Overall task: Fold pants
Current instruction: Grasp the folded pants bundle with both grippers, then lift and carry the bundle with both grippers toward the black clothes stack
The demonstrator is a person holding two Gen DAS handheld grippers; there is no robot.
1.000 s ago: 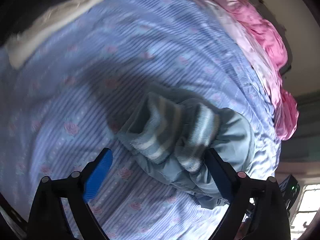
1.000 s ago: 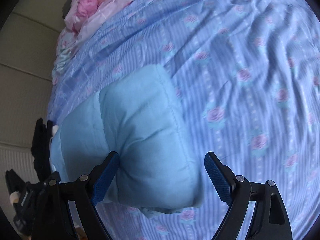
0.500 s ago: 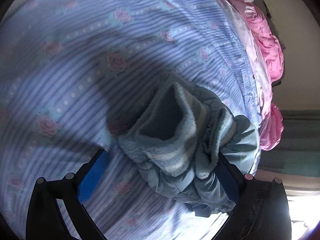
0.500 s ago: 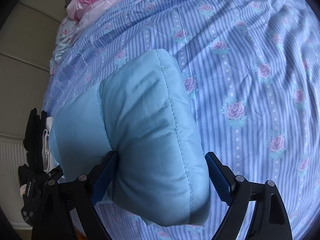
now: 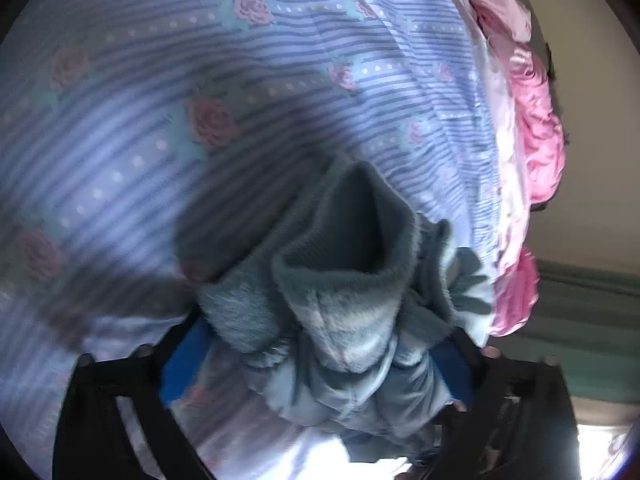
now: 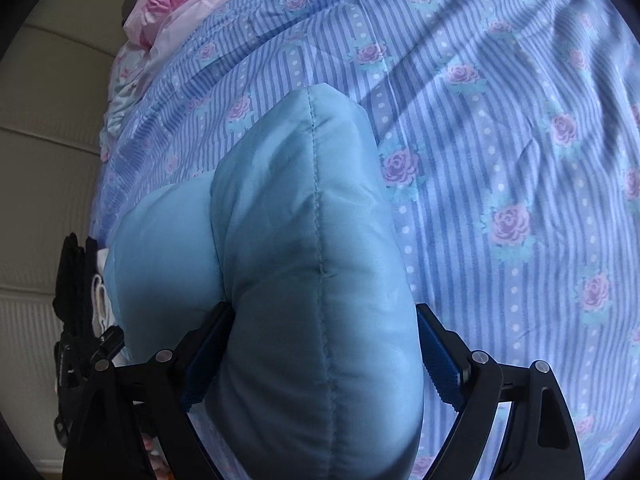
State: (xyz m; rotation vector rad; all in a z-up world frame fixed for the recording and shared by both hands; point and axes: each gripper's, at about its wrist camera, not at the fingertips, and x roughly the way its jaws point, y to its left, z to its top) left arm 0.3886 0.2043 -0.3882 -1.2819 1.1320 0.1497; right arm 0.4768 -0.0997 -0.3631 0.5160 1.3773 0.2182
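Puffy light-blue quilted pants (image 6: 304, 280) fill the spread right gripper (image 6: 320, 364); the closing left gripper (image 5: 316, 356) could easily lose the fleecy cuffs (image 5: 344, 280) between its jaws.

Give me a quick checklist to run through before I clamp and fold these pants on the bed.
1. Pants between the right gripper jaws: ok, the padded fabric fills the gap.
2. Right gripper clamped: cannot tell; its jaws stand wide.
3. Fleece-lined end between the left gripper jaws: ok.
4. Left gripper clamped: not ok; its jaws are closing but not yet pinching.
5. Striped sheet clear of both grippers: cannot tell, the pants hide it.
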